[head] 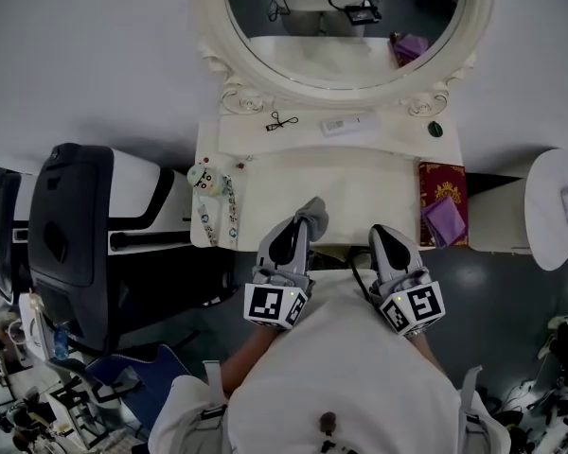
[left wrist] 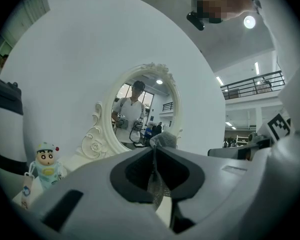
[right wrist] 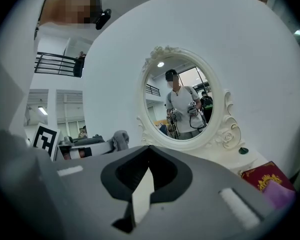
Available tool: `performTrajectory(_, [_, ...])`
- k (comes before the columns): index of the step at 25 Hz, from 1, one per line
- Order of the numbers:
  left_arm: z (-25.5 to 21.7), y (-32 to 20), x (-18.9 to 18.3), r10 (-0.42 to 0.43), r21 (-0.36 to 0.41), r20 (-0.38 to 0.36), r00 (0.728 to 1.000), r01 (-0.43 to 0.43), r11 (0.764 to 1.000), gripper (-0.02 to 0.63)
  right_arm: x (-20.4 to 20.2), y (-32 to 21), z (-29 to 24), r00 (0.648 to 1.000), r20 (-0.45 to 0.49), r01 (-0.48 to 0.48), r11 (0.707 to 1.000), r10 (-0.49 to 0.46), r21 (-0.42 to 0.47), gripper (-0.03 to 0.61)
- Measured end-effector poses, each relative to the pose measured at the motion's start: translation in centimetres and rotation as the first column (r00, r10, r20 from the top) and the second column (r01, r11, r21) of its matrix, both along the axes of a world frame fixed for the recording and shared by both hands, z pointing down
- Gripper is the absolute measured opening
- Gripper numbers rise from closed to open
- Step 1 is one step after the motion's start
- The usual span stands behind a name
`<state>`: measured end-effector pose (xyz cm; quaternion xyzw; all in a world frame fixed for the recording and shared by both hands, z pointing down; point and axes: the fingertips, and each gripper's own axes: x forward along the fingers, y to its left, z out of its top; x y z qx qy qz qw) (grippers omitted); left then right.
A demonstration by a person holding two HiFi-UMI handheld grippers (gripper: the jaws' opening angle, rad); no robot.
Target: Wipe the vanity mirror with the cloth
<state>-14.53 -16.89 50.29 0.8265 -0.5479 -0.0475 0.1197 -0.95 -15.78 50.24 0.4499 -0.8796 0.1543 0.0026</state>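
Left gripper was clamped on the grey cloth over the front of the vanity top, well short of the mirror. Right gripper was pinched together, nothing in it. Lying near the mirror's base were a small black tool and a white stick. There was a doll on the left and a red box on the right.

Grey grippers, white shirt
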Motion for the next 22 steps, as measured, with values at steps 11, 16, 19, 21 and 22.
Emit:
performTrajectory(11, [-0.1,0.2,0.8,0.024,0.003,-0.008,1.000,-0.024,1.000,0.023,0.1,0.3,0.3,1.000,-0.005,0.007,1.000,-0.007,-0.017,0.008])
performTrajectory(16, [-0.2,-0.3,1.6,0.044,-0.002,-0.020,0.999,-0.044,0.999,0.023,0.9,0.2,0.1,1.000,-0.011,-0.012,1.000,0.012,-0.017,0.008])
performTrajectory(19, [0.0,-0.5,2.3,0.056,-0.006,-0.021,0.998,-0.056,0.998,0.023,1.6,0.0,0.2,1.000,-0.008,-0.025,0.999,0.025,-0.021,0.008])
performTrajectory(21, [0.1,-0.7,2.7,0.062,-0.010,-0.022,0.998,-0.062,0.998,0.023,1.9,-0.1,0.2,1.000,-0.007,-0.029,0.999,0.029,-0.022,0.008])
performTrajectory(22, [0.1,-0.8,2.9,0.064,-0.011,-0.022,0.998,-0.064,0.998,0.023,2.1,-0.1,0.2,1.000,-0.008,-0.030,0.999,0.030,-0.022,0.008])
